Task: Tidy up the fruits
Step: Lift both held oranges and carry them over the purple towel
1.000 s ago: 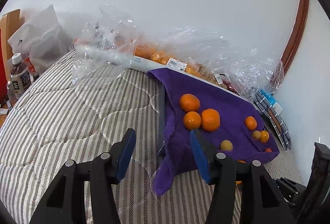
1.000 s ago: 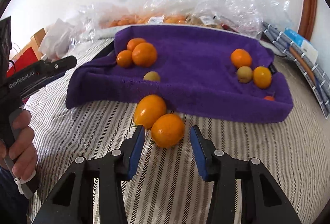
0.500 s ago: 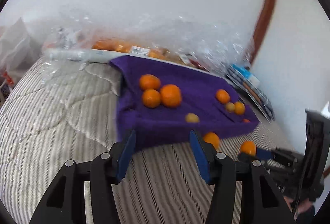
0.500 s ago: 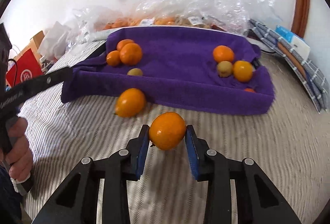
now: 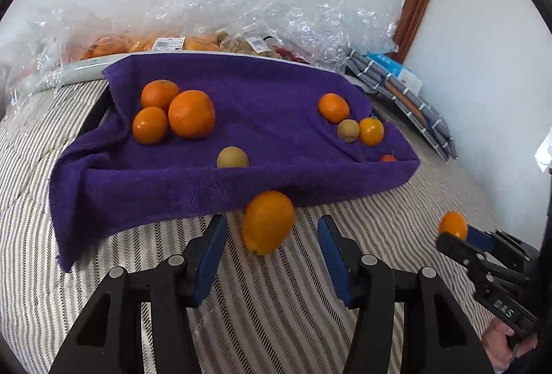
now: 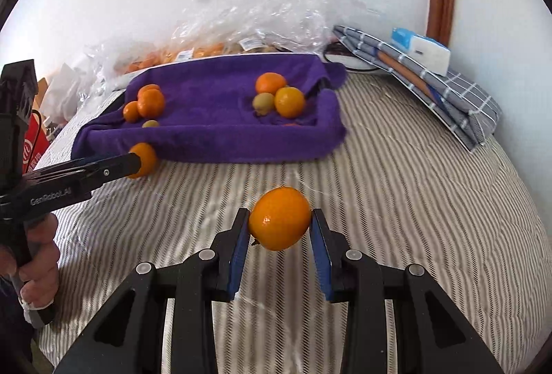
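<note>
Orange (image 6: 279, 218) is now clamped in the right gripper (image 6: 280, 232) and lifted off the striped bedding (image 6: 414, 201); a second ago it sat there beside the other one, jaws open around it. Left gripper (image 5: 270, 250) has swung over, fingers half open around the second orange (image 5: 268, 222), not touching it. Both probably go onto the purple towel (image 5: 276, 98) with the other fruit.
</note>
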Demonstrator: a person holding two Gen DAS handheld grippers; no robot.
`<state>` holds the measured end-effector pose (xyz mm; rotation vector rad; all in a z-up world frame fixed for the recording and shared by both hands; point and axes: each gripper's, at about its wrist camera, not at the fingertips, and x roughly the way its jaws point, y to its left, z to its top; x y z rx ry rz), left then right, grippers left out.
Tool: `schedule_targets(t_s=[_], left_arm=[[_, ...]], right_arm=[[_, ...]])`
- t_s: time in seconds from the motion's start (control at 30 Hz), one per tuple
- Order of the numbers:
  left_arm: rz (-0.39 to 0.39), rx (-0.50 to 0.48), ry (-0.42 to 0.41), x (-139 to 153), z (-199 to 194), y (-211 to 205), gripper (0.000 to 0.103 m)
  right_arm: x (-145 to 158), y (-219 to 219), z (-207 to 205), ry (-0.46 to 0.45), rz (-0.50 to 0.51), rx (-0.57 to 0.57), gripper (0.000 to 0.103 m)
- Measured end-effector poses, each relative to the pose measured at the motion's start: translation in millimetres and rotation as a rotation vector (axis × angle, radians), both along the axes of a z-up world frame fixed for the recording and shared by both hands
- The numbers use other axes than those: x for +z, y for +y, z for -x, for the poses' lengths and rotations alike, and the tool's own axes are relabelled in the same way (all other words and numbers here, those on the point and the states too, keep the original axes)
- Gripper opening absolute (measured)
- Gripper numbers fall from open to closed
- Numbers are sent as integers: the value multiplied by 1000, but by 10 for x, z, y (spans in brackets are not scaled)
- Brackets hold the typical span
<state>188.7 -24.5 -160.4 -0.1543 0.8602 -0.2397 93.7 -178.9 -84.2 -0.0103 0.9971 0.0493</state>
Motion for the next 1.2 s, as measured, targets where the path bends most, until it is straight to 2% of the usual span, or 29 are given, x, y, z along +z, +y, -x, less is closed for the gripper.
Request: schedule_targets(t_s=[0.1, 0.4, 0.83, 1.2], left_arm=[[-8, 23, 23, -41, -36, -34, 31], [11, 58, 19, 42, 143, 163, 31], [19, 160, -39, 489, 483, 683, 31], [22, 199, -94, 847, 406, 880, 31]], right_arm=[[12, -76, 48, -1, 3, -11, 35], [54, -32, 111, -8, 12, -7, 35], [337, 222, 50, -39, -28, 2, 35], [680, 275, -198, -92, -61, -11, 35]])
